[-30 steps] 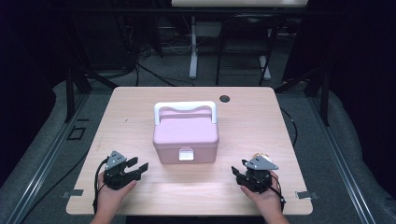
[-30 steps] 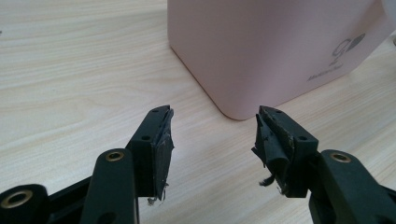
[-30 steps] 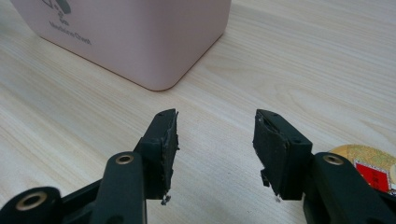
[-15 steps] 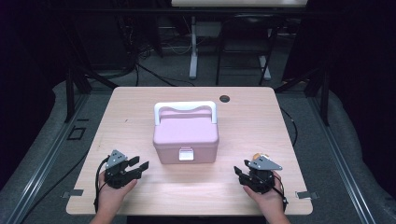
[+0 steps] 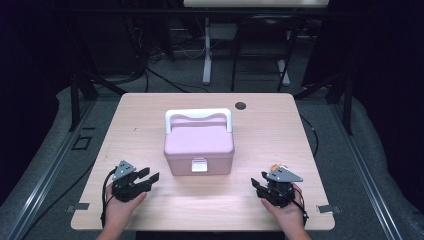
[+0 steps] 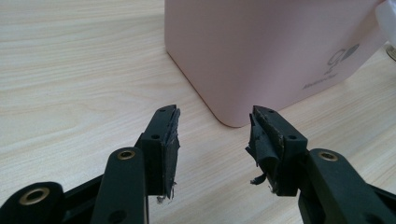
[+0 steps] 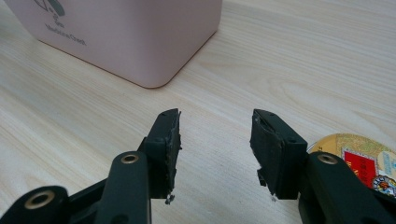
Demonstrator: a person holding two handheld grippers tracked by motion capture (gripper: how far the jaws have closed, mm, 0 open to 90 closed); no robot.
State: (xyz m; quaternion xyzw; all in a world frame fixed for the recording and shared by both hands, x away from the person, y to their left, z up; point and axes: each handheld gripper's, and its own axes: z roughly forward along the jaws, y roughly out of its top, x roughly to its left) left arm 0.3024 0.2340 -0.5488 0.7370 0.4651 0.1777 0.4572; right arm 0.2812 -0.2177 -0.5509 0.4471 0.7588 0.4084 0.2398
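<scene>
Jaws of both grippers are seen parted, with only bare tabletop between the pads and nothing gripped. The left gripper (image 5: 145,179) is held low over the near left part of the wooden table (image 5: 280,130), pointed toward the pink storage box (image 5: 199,145). In the left gripper view, the left gripper (image 6: 212,140) is aimed at a rounded lower corner of the pink storage box (image 6: 261,46), which is near but not touched; grey printed lettering is seen on the side wall, too small to be read. The right gripper (image 5: 260,188) is held over the near right part of the table. In the right gripper view, the right gripper (image 7: 215,140) is pointed past another rounded corner of the pink storage box (image 7: 126,32), clear of it. A round tin with a gold and red label (image 7: 369,158) is seen lying on the table just beside the right-hand jaw. The box is placed at mid-table, latch (image 5: 199,164) facing the person, white handle (image 5: 198,116) folded toward the far side. A dark cable grommet (image 5: 241,105) is set near the far edge.
</scene>
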